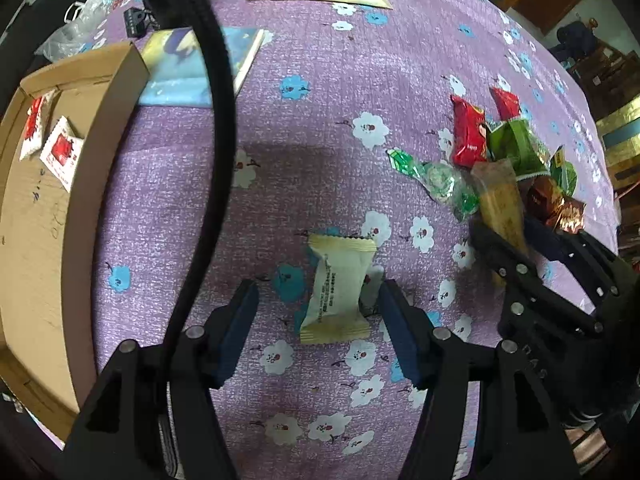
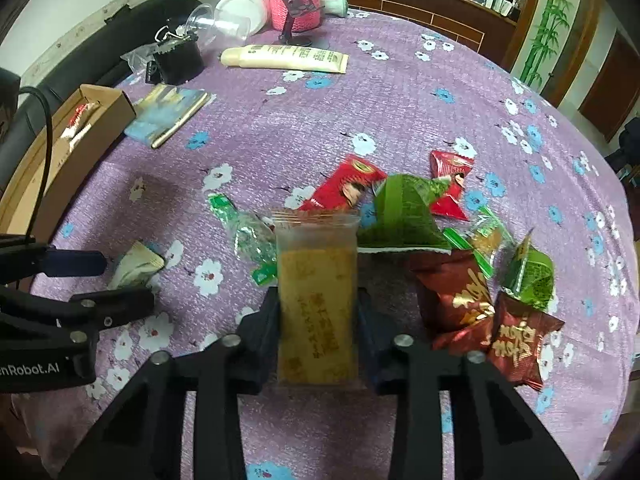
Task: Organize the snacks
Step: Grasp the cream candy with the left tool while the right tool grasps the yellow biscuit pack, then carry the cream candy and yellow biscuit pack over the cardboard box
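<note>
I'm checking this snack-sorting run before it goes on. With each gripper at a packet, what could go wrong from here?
The right gripper is shut on the clear-wrapped golden-brown cake bar amid a crowded pile; lifting may drag the green twist-wrapped candy lying against it.

The left gripper stands open around the cream-coloured snack packet, which lies off-centre, nearer one pad, so closing might push it askew.

The black cable hangs between that gripper and the brown cardboard box and could snag.

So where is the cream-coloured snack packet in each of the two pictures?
Left wrist view: cream packet at lower centre, between the open fingers of the left tool, not pinched.
Right wrist view: same packet at left, partly hidden by the left tool's fingers.
Shared landmark: the cardboard box at the left.
</note>
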